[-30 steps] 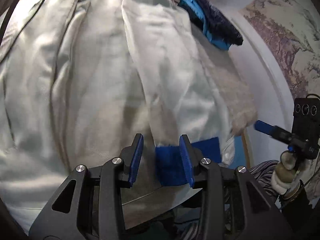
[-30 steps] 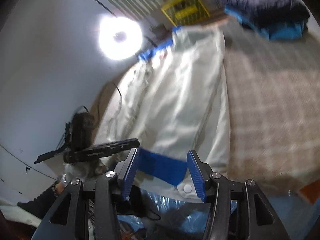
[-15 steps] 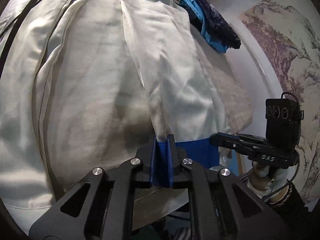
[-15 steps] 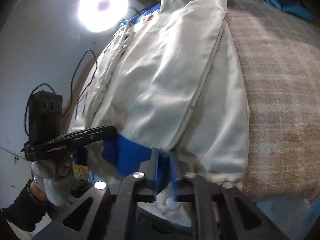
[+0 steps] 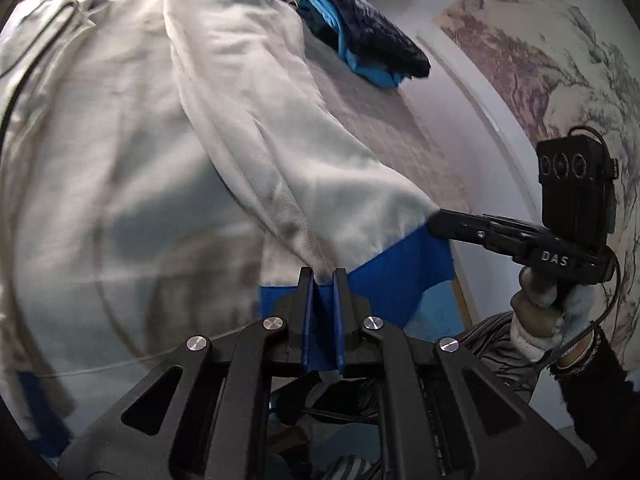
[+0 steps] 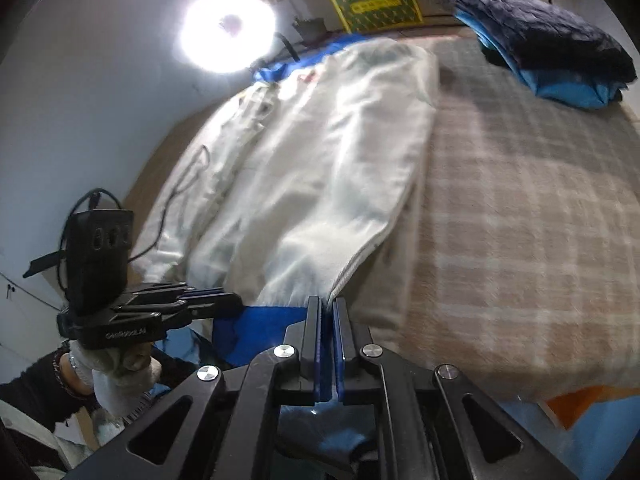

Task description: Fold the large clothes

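Observation:
A large white jacket [image 5: 132, 168] with a blue hem band [image 5: 404, 268] lies lengthwise on a bed. In the left wrist view my left gripper [image 5: 323, 280] is shut on the hem where white cloth meets blue. My right gripper [image 5: 438, 226] comes in from the right, held by a gloved hand [image 5: 540, 308], and pinches the hem's far corner. From the right wrist camera the jacket [image 6: 320, 168] stretches away, my right gripper [image 6: 328, 308] is shut on its hem edge, and my left gripper [image 6: 234, 300] clamps the blue band [image 6: 260, 328] to the left.
A plaid blanket [image 6: 520, 220] covers the bed to the right of the jacket. A folded pile of dark and light blue clothes [image 6: 552, 56] sits at the far right corner. A ring light [image 6: 228, 32] glares by the wall, and a black cable [image 6: 188, 176] crosses the jacket's left side.
Both grippers, open around the blue hem a second ago, have shut on it. The hem is now pulled taut between them and raised off the bed edge.

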